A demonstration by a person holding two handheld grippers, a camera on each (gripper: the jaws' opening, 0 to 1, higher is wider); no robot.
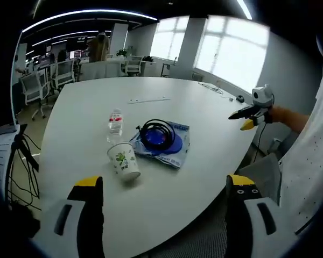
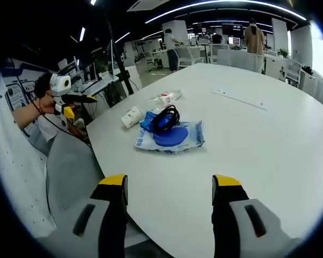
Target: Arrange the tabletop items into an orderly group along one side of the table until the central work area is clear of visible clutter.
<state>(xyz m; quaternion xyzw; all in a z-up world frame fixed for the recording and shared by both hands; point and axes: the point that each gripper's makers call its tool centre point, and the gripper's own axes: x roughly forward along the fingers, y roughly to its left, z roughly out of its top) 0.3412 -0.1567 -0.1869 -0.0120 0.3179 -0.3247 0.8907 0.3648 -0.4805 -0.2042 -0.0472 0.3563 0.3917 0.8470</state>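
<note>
Tabletop items form one loose cluster on the white tabletop (image 1: 167,215), close to its curved near edge. A paper cup (image 1: 124,161) with a green leaf print lies tipped on its side, its open mouth turned away from the edge; whether anything is inside cannot be told. Just beyond it a clear plastic bottle (image 1: 115,121) with a red-and-white label appears to stand upright in the left gripper view, while in the right gripper view it looks to lie flat, so its pose is uncertain. Beside the cup a blue-and-white flat packet (image 1: 172,145) carries a coil of black cable (image 1: 157,131) on top. A thin white strip (image 1: 148,99) lies well apart, toward the middle of the tabletop.

Wide bare surface stretches beyond the cluster on all far sides. Office chairs and desks stand past the far edge.

Left tool (image 1: 164,185), jaws released and spread wide, hovers above the near edge, empty. Right tool (image 2: 169,185) likewise stands released and empty over bare tabletop, the cluster ahead of it.
</note>
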